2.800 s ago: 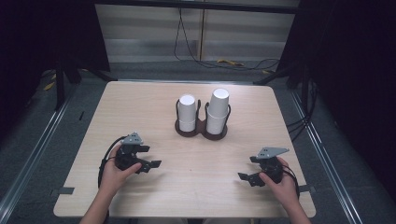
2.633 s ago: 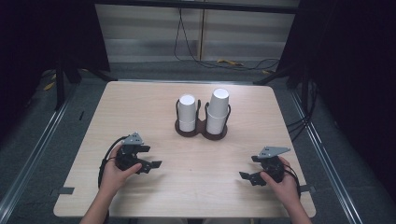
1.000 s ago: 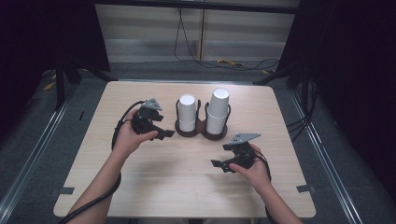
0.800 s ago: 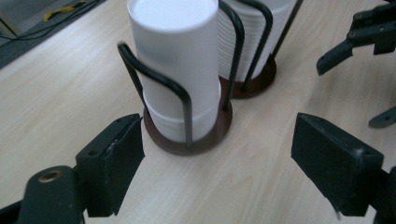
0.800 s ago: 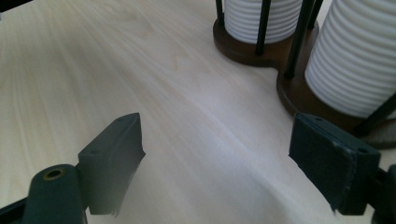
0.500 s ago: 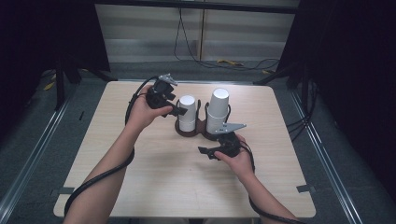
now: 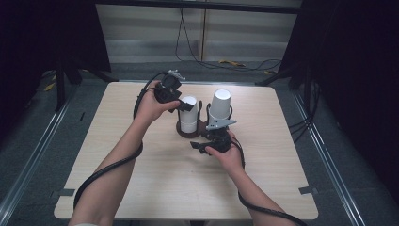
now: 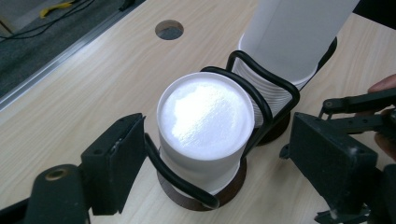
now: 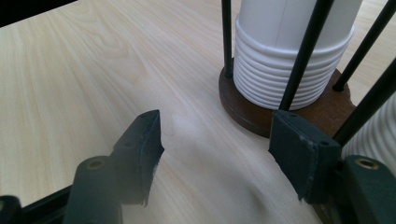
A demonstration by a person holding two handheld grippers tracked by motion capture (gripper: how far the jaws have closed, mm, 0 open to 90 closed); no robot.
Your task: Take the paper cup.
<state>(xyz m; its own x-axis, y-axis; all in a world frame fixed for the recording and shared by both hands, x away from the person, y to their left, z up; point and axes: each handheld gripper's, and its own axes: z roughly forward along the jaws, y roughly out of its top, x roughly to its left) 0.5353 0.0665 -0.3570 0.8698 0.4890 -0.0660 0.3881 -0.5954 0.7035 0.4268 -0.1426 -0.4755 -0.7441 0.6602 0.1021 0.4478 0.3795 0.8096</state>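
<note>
A dark wooden cup holder [image 7: 192, 133] with black wire loops stands on the table [image 7: 141, 179] a little behind its middle, nearer the far edge than the near one, and carries two stacks of upside-down white paper cups. The shorter stack [image 7: 189, 114] sits in the left ring and the taller stack [image 7: 219, 106] in the right one, the two just beside each other. The left gripper [image 7: 181, 105] is held above and to the left of the shorter stack; in the left gripper view its jaws stand spread wide, one on each side of that stack [image 8: 203, 130], with a gap to the cups on both sides, so they pinch nothing. The right gripper [image 7: 200, 147] is low over the table just in front of the holder's near edge. In the right gripper view its jaws are also spread apart and hold nothing; the right jaw is close to the brown base [image 9: 289, 112], and bare wood shows between them. A round hole [image 8: 169, 29] in the tabletop lies beyond the cups, toward the far edge.
</note>
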